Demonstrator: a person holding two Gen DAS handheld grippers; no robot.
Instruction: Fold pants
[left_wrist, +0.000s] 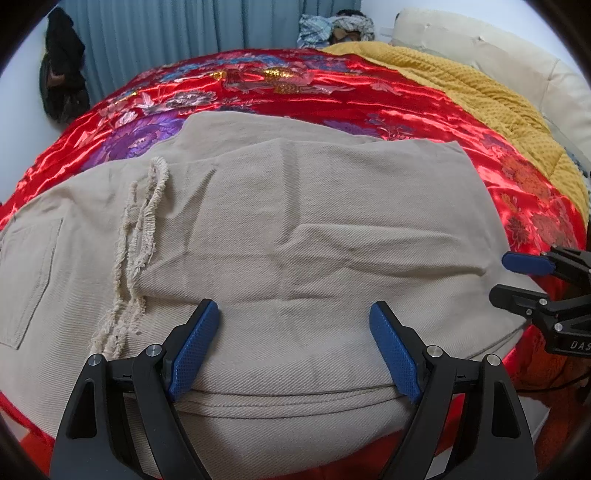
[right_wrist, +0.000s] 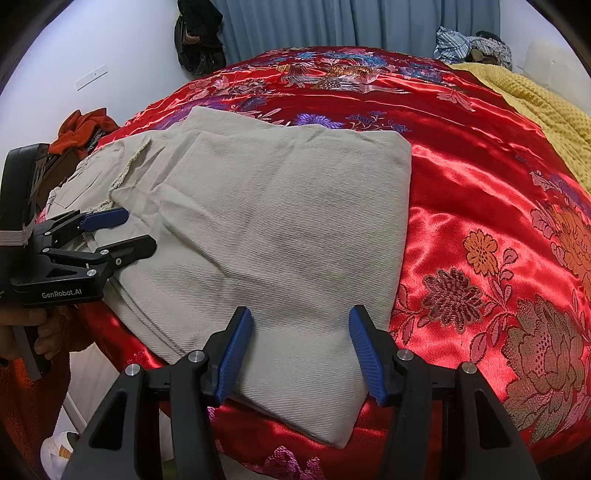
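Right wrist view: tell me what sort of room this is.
Most likely a bedroom. The pants lie on a bed with a red satin cover and a yellow blanket, with curtains behind and a heap of clothes at the far side.

— What's carrying everything in front of you?

— I'm looking down at a bed, and a shiny red satin cover (left_wrist: 369, 99) with embroidered flowers is spreading across its whole top.

— And what's lying directly on that cover?

— The beige pants (left_wrist: 295, 221) are lying flat on it, folded over on themselves, their frayed hems (left_wrist: 140, 229) showing toward my left. A mustard-yellow knitted blanket (left_wrist: 480, 96) is lying along the far right side, its edge overlapping the red cover.
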